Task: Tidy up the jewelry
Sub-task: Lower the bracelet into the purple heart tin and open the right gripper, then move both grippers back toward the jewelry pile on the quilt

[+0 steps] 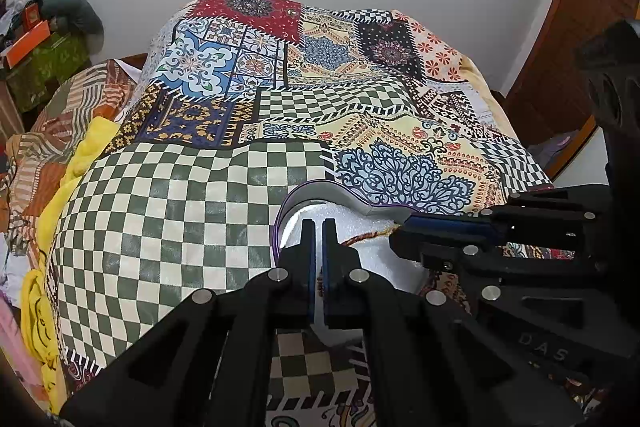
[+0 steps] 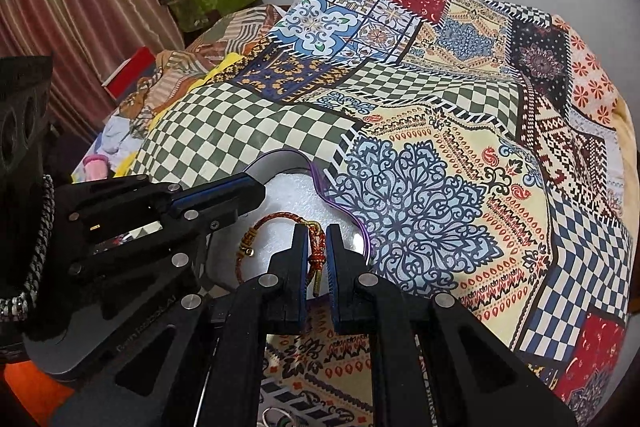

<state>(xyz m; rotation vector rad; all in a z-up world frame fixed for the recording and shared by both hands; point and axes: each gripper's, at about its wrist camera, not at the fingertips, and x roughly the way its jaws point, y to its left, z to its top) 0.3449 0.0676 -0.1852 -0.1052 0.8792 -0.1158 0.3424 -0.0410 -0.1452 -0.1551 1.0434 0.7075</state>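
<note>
Here my right gripper (image 2: 317, 259) pinches the red braided bracelet (image 2: 280, 223), whose loop lies leftward over the white foam box (image 2: 288, 195), toward my closed, empty left gripper (image 2: 244, 197).

A heart-shaped box (image 2: 280, 163) lies open on the bed cover (image 2: 460, 155), and a white foam pad (image 2: 292, 199) sits inside it. On the pad lies a cord bracelet (image 2: 272, 223); the right gripper (image 2: 316, 239) stands over the bracelet's right part, with the cord between its jaws. The left gripper (image 2: 240, 195) reaches in from the left over the box's left rim, and behind the box the cover rises over a heap.
</note>
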